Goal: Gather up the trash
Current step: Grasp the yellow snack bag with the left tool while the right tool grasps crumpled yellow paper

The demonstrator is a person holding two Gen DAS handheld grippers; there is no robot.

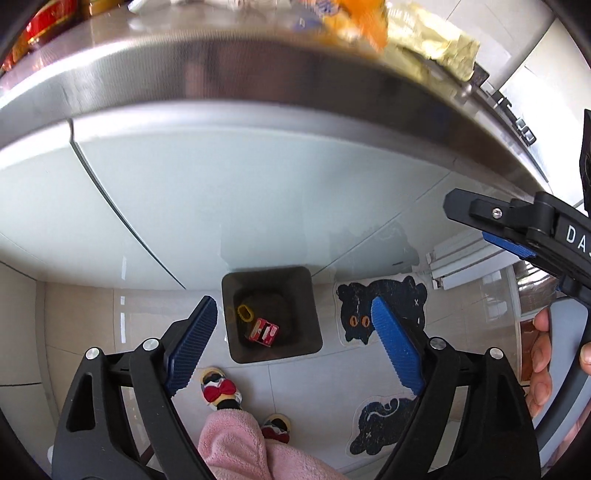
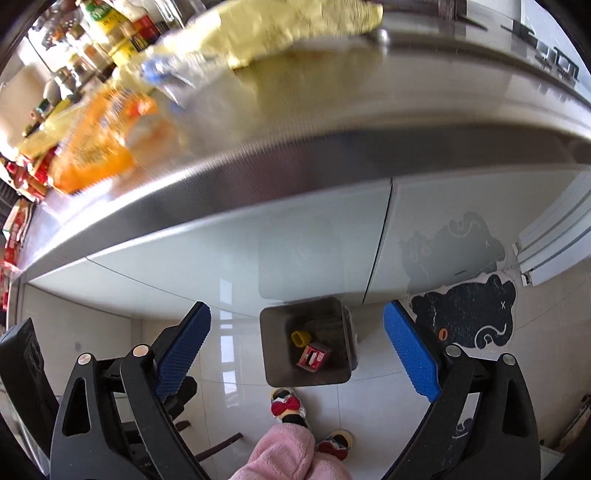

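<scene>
A: Any lettering you can make out?

B: Only "DA", white capitals on the black body of the right gripper (image 1: 517, 236), at about three o'clock in the left wrist view; the frame's edge cuts off the rest.

A: And the red carton (image 2: 313, 356) in the bin (image 2: 341, 376)?

B: It carries white marks, too small to read. The countertop wrappers are blurred.

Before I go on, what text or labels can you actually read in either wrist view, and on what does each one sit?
"DA": white letters on the black body of the right tool, cut off at the frame edge.
Red carton in the bin: white print, too small to read.
Orange bag and yellow bag on the counter: print blurred.
Bottles at the back: labels unreadable.
</scene>
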